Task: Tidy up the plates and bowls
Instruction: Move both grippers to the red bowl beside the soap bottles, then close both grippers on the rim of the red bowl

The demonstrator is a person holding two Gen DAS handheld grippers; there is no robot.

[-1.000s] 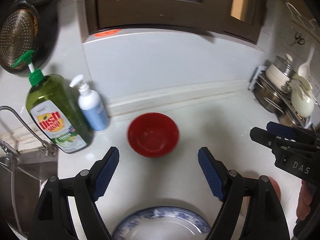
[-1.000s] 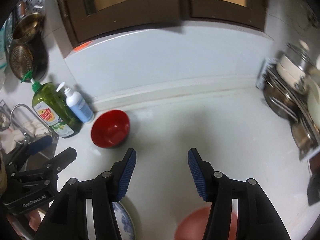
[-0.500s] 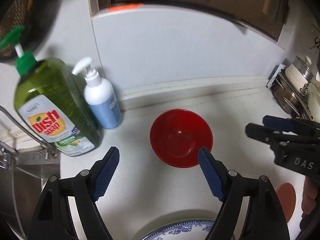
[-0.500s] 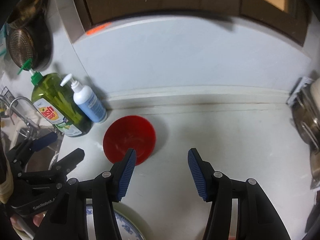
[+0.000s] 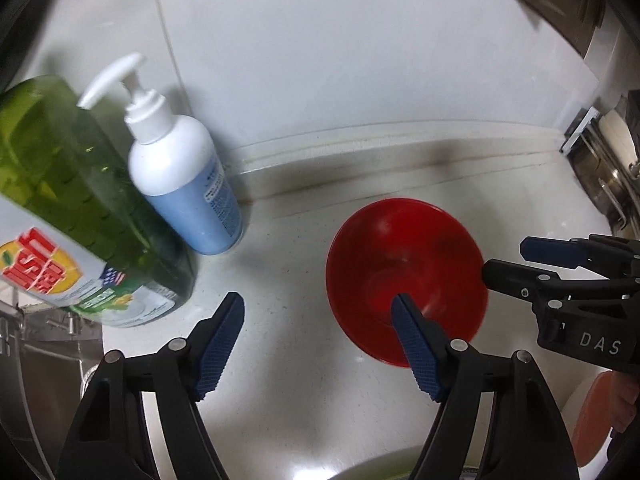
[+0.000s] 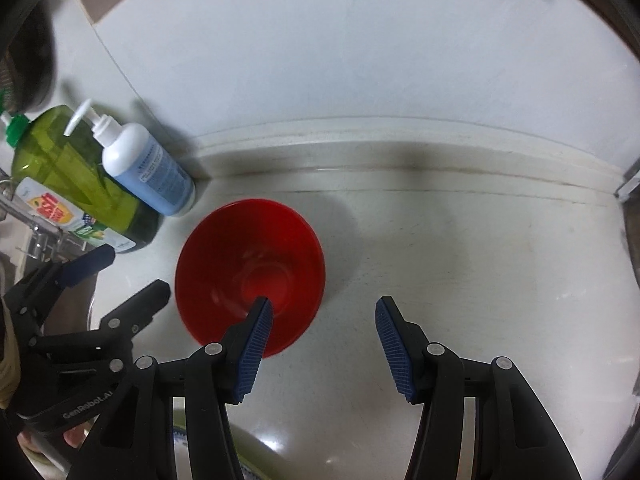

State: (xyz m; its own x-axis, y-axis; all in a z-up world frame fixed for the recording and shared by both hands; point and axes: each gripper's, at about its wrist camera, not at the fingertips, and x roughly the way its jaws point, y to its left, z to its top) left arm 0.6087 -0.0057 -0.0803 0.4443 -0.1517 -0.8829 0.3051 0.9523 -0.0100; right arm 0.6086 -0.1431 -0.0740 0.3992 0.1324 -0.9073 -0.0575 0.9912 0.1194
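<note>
A red bowl [image 5: 404,268] stands upright on the white counter; it also shows in the right wrist view [image 6: 248,268]. My left gripper [image 5: 320,344] is open and empty, its right finger over the bowl's near rim. My right gripper [image 6: 324,348] is open and empty, its left finger over the bowl's near right rim. The right gripper shows at the right of the left wrist view [image 5: 560,280]; the left gripper shows at the left of the right wrist view [image 6: 80,304]. A plate rim [image 6: 240,444] peeks at the bottom edge.
A green dish soap bottle [image 5: 72,216] and a white and blue pump bottle [image 5: 184,176] stand left of the bowl by the wall. A sink with tap [image 5: 36,344] is at the far left. A dish rack with pots [image 5: 608,160] is at the right.
Both grippers have moved forward and down toward the red bowl, which now looks much larger. The blue-patterned plate has slid almost out of view at the bottom.
</note>
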